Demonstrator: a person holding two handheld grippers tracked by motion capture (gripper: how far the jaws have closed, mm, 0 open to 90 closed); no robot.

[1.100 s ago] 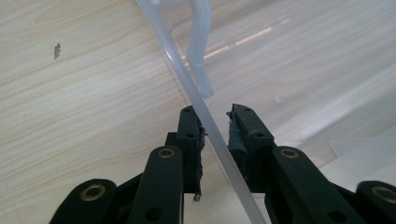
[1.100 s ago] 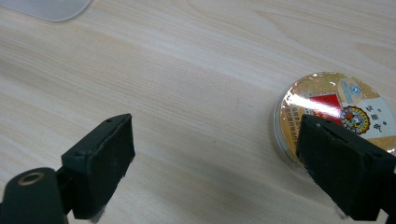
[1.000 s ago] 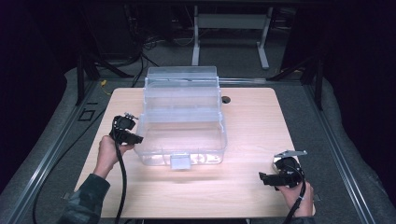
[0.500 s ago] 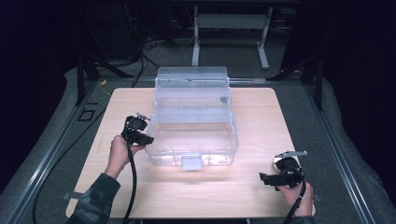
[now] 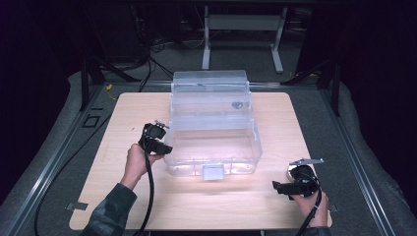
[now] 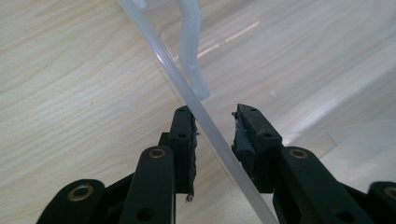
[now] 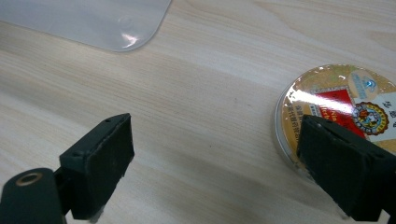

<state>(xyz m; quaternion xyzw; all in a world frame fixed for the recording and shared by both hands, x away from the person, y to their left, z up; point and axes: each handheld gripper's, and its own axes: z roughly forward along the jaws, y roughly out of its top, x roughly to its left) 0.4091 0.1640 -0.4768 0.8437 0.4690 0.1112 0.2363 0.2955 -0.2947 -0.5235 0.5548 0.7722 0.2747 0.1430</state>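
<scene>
A clear plastic box (image 5: pixel 214 130) stands at the centre of the wooden worktop (image 5: pixel 123 118). The left hand-held gripper (image 6: pixel 214 135) has its jaws apart, straddling the left wall of the box without clamping it. The right hand-held gripper (image 7: pixel 217 163) rests near the front right corner of the worktop, jaws wide apart, beside a round gold-and-red disc (image 7: pixel 336 105)
</scene>
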